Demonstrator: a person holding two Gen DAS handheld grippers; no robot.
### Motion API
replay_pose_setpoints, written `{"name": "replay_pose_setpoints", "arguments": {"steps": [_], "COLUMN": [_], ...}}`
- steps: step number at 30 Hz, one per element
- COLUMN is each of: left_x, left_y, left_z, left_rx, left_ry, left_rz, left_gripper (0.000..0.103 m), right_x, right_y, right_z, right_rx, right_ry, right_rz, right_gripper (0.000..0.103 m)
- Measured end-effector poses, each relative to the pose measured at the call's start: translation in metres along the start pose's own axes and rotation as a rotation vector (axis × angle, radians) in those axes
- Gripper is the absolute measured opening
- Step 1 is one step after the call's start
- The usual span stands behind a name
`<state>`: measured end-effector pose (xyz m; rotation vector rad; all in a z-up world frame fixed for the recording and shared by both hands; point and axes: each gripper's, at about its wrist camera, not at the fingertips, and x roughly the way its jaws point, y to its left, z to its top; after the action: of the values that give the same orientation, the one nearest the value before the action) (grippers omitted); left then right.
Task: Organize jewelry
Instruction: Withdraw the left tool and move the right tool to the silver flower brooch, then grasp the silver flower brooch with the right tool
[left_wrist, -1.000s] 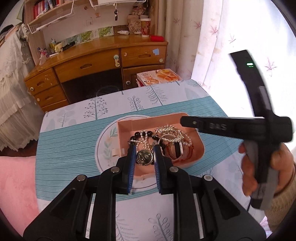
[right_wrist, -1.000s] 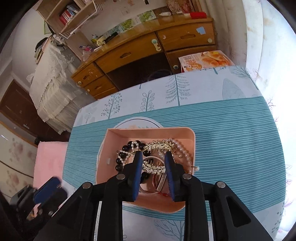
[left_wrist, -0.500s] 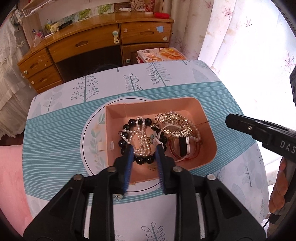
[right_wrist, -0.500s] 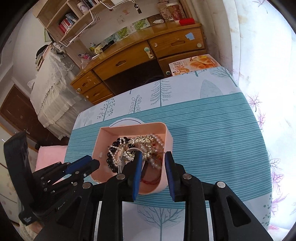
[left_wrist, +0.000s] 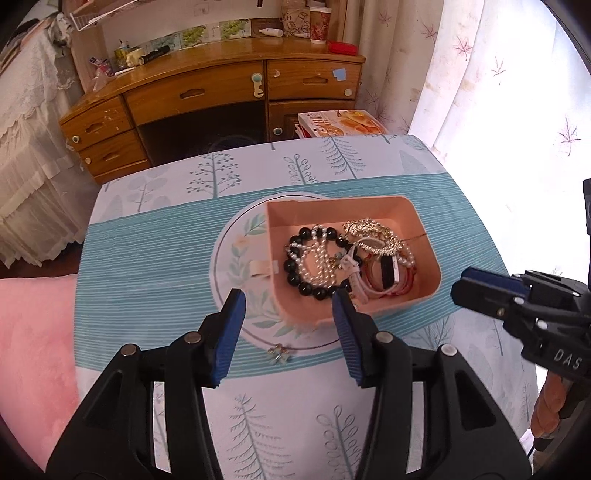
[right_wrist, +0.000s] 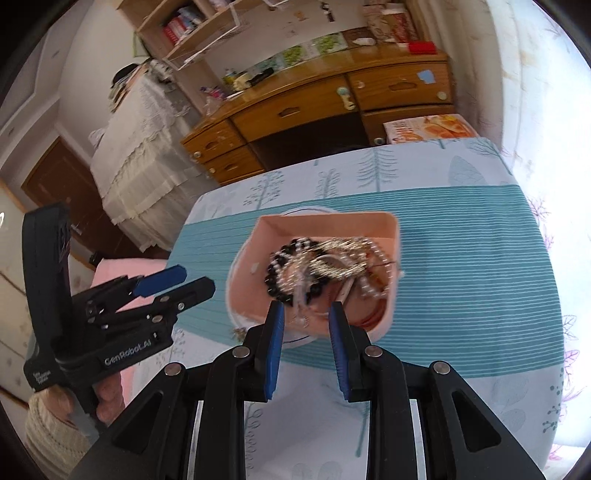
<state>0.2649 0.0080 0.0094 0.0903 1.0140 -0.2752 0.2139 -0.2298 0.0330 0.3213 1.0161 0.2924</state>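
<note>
Pendant (left_wrist: 279, 352) lies on the tablecloth between and just below the opening, empty jaws of the left gripper (left_wrist: 288, 325), the pink tray (left_wrist: 369, 314) beyond; the right gripper (right_wrist: 306, 321), narrowly parted and seemingly empty, sits farther off.

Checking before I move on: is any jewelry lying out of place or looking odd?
Yes. A small pendant on a thin chain lies on the tablecloth, outside the pink box and just in front of it. Inside the box, the black bead bracelet, pearls and gold chain lie heaped and overlapping.
</note>
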Motion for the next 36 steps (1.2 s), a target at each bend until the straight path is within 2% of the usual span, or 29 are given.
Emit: {"name": "replay_pose_setpoints", "arguments": {"steps": [9, 11, 12, 13, 18, 24, 28, 36], "left_x": [-0.027, -0.030, -0.031, -0.030, -0.020, -0.004, 0.003, 0.007], "left_y": [0.044, 0.056, 0.063, 0.069, 0.094, 0.120, 0.129, 0.130], "left_z": [-0.045, -0.060, -0.067, -0.075, -0.110, -0.138, -0.142, -0.147], "left_rx": [-0.056, -0.082, -0.101, -0.117, -0.201, -0.321, -0.348, -0.345], "left_ry": [-0.049, -0.069, -0.080, -0.089, -0.115, -0.100, -0.102, -0.100], "left_rz": [0.049, 0.056, 0.062, 0.074, 0.124, 0.108, 0.102, 0.083], "left_gripper": [0.046, 0.046, 0.048, 0.051, 0.053, 0.053, 0.053, 0.053], "right_x": [0.033, 0.046, 0.050, 0.057, 0.089, 0.131, 0.153, 0.182], "right_y": [0.072, 0.086, 0.091, 0.098, 0.113, 0.121, 0.124, 0.148], "right_z": [-0.047, -0.057, -0.061, -0.066, -0.082, -0.087, -0.083, -0.086], "right_rx": [-0.174, -0.195, -0.203, -0.213, -0.252, -0.273, -0.270, -0.343], "right_ry": [0.084, 0.093, 0.088, 0.077, 0.052, 0.041, 0.050, -0.001], "right_rz": [0.040, 0.037, 0.033, 0.027, -0.030, -0.092, -0.113, -0.245], "right_gripper": [0.025, 0.031, 0.036, 0.036, 0.036, 0.036, 0.036, 0.036]}}
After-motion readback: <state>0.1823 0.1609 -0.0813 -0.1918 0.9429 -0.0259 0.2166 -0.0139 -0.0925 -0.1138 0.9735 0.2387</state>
